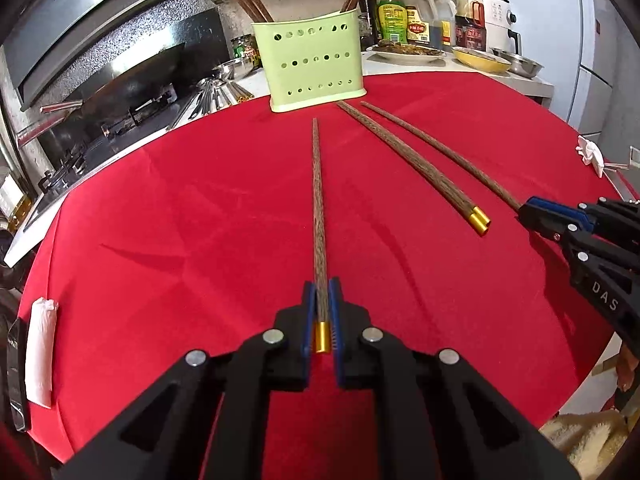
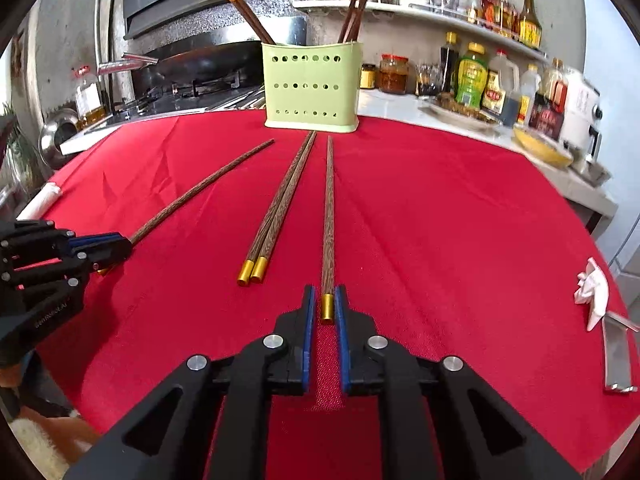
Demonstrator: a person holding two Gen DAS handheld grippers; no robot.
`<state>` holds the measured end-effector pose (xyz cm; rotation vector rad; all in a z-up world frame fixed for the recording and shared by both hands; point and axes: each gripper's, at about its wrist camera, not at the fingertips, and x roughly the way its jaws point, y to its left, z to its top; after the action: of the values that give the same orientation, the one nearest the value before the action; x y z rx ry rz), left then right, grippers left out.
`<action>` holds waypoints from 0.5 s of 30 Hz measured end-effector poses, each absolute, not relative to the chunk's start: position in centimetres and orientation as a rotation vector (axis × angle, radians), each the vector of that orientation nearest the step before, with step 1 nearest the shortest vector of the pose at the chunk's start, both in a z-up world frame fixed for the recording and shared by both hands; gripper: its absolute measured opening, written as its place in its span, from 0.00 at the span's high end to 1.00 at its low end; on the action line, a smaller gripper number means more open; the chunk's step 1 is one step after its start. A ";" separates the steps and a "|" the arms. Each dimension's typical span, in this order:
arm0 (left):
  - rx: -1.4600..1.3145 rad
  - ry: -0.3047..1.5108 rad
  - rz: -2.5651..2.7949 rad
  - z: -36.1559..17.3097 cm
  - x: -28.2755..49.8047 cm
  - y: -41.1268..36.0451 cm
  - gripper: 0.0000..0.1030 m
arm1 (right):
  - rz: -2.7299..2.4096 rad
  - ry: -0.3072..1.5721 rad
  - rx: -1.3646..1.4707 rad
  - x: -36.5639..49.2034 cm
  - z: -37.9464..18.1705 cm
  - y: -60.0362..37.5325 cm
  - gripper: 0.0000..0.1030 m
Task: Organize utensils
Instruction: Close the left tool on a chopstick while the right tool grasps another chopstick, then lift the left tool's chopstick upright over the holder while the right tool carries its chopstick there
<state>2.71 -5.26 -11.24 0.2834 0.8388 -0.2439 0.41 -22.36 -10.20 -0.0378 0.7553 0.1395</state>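
Each gripper — left, right — clamps a slim wood-grained, gold-capped chopstick.

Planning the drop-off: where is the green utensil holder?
The green utensil holder stands at the red tablecloth's far edge, just beyond the chopstick tips.

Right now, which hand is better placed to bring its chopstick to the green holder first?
Neither clearly. Left gripper and right gripper are each shut on one chopstick's gold end, both pointing toward the green holder.
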 end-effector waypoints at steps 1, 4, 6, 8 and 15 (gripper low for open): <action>0.278 0.840 -0.249 -11.2 2.8 -5.1 0.93 | 0.140 0.755 -0.028 0.5 -10.2 -22.5 0.93; 0.243 0.814 -0.248 -10.6 2.7 -4.3 0.93 | 0.143 0.733 -0.002 0.1 -9.4 -22.9 0.93; 0.193 0.781 -0.260 -9.3 2.4 -3.4 0.93 | 0.140 0.709 0.002 -0.4 -8.5 -23.2 0.93; 0.167 0.735 -0.262 -7.7 2.2 -2.7 0.93 | 0.135 0.670 0.006 -0.9 -7.1 -23.4 0.93; 0.108 0.574 -0.294 -1.5 0.9 -1.2 0.93 | 0.125 0.546 0.017 -2.3 -2.1 -24.2 0.93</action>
<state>0.94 -1.15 -1.48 0.1079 0.5738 -0.2939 -2.27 -24.15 -2.07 0.0165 0.5464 0.1251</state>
